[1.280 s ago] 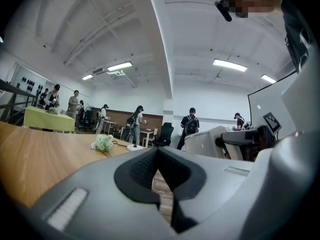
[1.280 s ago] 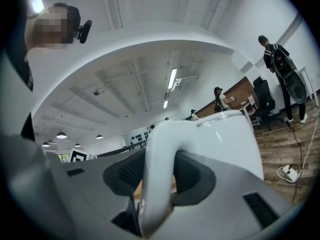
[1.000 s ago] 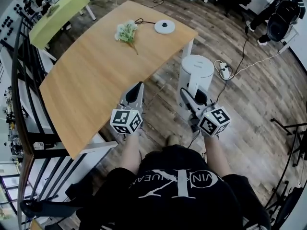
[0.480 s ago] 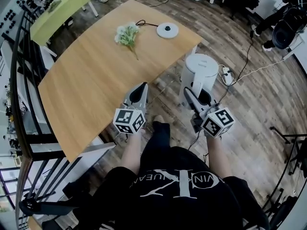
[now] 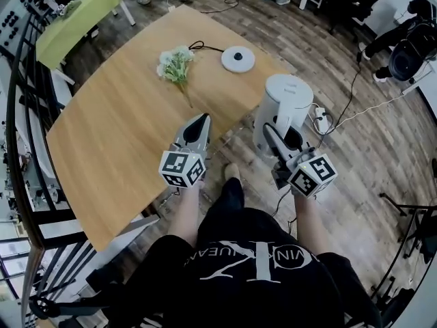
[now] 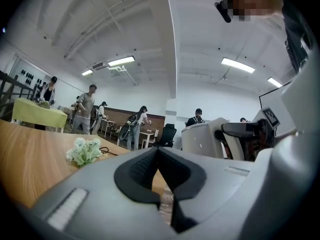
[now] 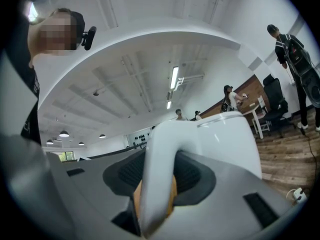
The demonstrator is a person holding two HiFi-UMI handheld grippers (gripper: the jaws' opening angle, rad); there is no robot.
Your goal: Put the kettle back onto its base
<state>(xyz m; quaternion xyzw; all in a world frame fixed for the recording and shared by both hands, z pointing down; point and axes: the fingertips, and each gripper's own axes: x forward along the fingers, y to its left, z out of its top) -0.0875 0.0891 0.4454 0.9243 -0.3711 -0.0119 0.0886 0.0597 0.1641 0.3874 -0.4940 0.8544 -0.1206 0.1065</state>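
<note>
My right gripper (image 5: 276,134) is shut on the handle of a white kettle (image 5: 283,111), which hangs upright off the table's right edge, over the wooden floor. In the right gripper view the kettle's handle (image 7: 160,184) fills the gap between the pads, with the kettle's body (image 7: 220,144) just beyond. The round white base (image 5: 237,59) with its black cord lies on the far part of the wooden table (image 5: 116,125). My left gripper (image 5: 200,123) is shut with nothing in it, over the table's near right edge. From the left gripper view the kettle (image 6: 205,139) shows at the right.
A bunch of pale artificial flowers (image 5: 174,63) lies on the table left of the base. A white power strip (image 5: 319,118) and cables lie on the floor behind the kettle. Black railings (image 5: 27,149) run along the left. Several people stand by tables further off (image 6: 90,114).
Both grippers have moved forward toward the table together, the kettle carried along in the right one. The base and the flowers now lie closer in the head view.
</note>
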